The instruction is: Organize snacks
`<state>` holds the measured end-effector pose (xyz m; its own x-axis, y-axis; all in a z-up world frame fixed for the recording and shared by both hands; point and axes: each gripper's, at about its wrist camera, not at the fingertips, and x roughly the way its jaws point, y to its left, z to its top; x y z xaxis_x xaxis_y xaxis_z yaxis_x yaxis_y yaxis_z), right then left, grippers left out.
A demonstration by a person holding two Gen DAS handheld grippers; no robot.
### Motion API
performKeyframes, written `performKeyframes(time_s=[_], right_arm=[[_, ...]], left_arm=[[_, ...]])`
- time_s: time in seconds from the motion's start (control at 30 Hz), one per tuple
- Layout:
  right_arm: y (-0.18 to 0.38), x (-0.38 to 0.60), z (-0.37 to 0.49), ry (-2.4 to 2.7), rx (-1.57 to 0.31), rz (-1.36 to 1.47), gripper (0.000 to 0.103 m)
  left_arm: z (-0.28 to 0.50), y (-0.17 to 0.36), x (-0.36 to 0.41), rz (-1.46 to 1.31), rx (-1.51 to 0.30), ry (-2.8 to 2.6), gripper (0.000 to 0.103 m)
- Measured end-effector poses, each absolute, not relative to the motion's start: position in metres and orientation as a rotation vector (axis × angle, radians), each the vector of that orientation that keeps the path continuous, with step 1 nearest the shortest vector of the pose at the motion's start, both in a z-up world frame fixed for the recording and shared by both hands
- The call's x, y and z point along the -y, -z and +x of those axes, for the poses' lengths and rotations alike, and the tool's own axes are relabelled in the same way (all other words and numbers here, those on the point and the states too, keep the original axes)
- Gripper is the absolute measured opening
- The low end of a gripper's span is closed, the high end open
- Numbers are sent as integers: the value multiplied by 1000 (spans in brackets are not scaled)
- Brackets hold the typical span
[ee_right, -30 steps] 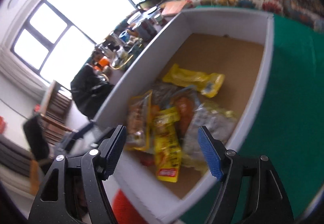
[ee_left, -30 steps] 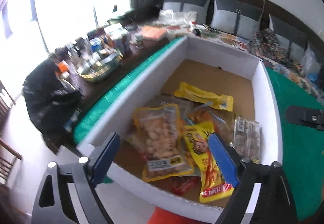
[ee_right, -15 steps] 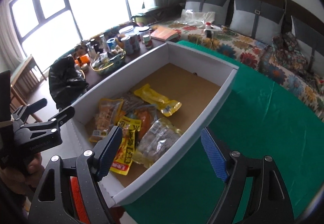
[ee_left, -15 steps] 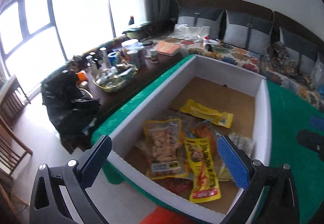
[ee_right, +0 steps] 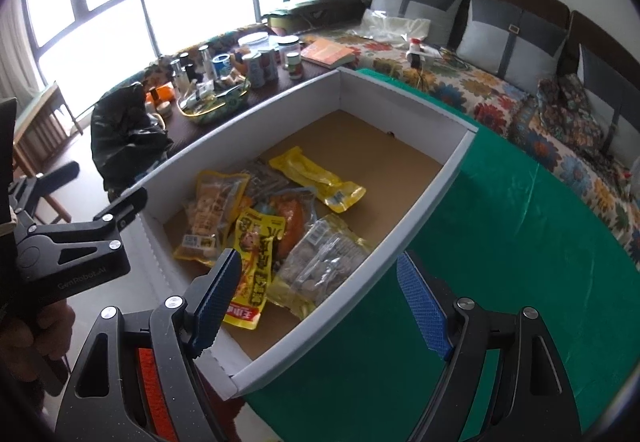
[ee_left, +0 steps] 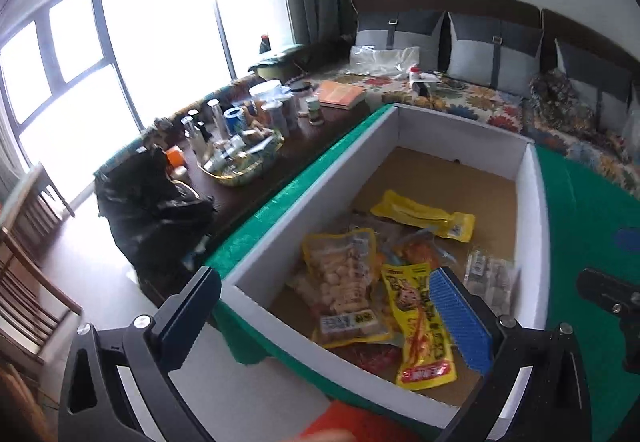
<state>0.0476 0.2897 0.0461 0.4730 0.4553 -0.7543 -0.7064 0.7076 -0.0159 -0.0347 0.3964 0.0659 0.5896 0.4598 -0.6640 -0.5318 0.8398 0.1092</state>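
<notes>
Snack packets (ee_right: 256,226): light, crinkly, slippery film pouches heaped at near end of box (ee_right: 420,202). Take by sealed edge. Left gripper (ee_left: 332,306) and right gripper (ee_right: 320,302): jaws spread, empty.

A white cardboard box (ee_right: 424,202) with a brown floor sits open-topped on the green cloth, ahead of and below both grippers. The snack packets lie flat in a loose, overlapping heap at its near end. A long yellow pouch (ee_right: 316,178) lies farthest out — alone, angled across the floor. Nearer lie a clear-windowed yellow bag of pale balls (ee_left: 346,282), a yellow-and-red printed packet (ee_right: 252,266) just ahead of the right gripper's left finger, an orange packet (ee_right: 294,222) partly buried, and a clear bag of brownish pieces (ee_right: 320,266) against the right wall.
</notes>
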Motion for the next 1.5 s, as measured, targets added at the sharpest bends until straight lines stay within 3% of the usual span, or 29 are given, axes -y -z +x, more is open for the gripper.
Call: performKeyframes(time_s=[0.5, 1.5], right_arm=[[-55, -305, 43, -722, -825, -308, 83], [-42, -319, 48, -719, -859, -325, 83]], left_arm=[[-47, -71, -409, -265, -769, -521, 103], [-51, -71, -417, -237, -736, -575, 103]])
